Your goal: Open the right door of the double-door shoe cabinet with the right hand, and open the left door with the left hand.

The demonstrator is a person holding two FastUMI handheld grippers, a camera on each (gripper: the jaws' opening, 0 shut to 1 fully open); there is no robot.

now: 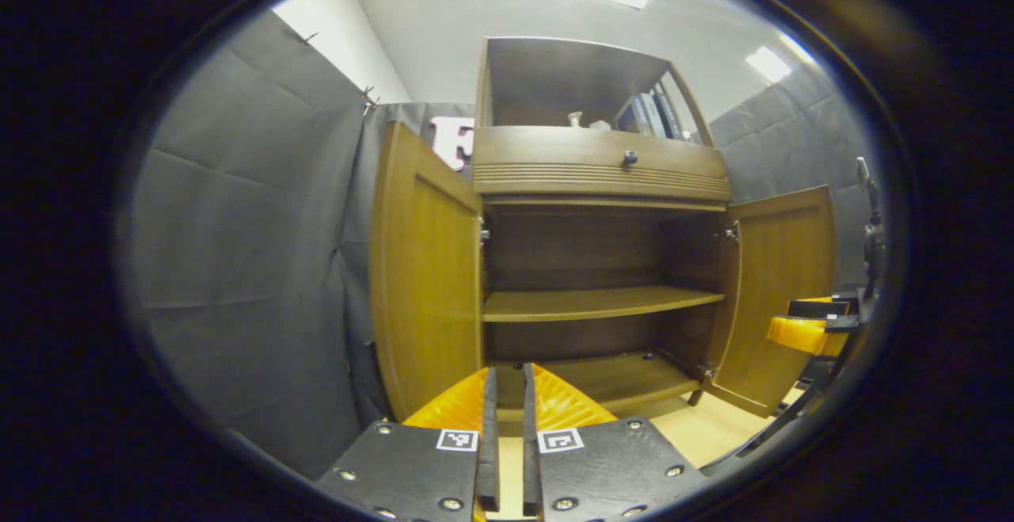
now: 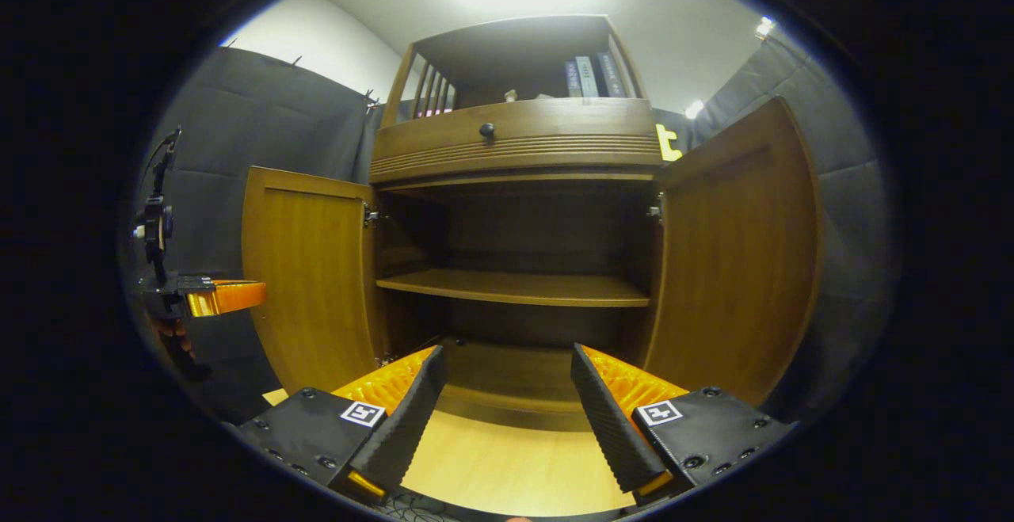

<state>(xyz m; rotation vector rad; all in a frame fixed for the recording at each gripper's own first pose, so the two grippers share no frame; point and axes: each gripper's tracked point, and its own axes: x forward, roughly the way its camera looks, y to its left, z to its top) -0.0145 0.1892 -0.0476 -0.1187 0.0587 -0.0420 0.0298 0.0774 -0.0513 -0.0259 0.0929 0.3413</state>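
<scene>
Shoe cabinet (image 2: 515, 213) with two doors swung wide

Left door (image 2: 309, 284) and right door (image 2: 737, 261) both stood open beside one inner shelf (image 2: 515, 288); left tool (image 1: 507, 419) nearly together, right tool (image 2: 507, 419) apart, both before the cabinet, gripping nothing

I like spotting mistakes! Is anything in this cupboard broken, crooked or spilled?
Nothing stands out. The shoe cabinet's left door and right door both hang open and straight, the inner shelf sits level and bare, and the books up top stand upright.
</scene>
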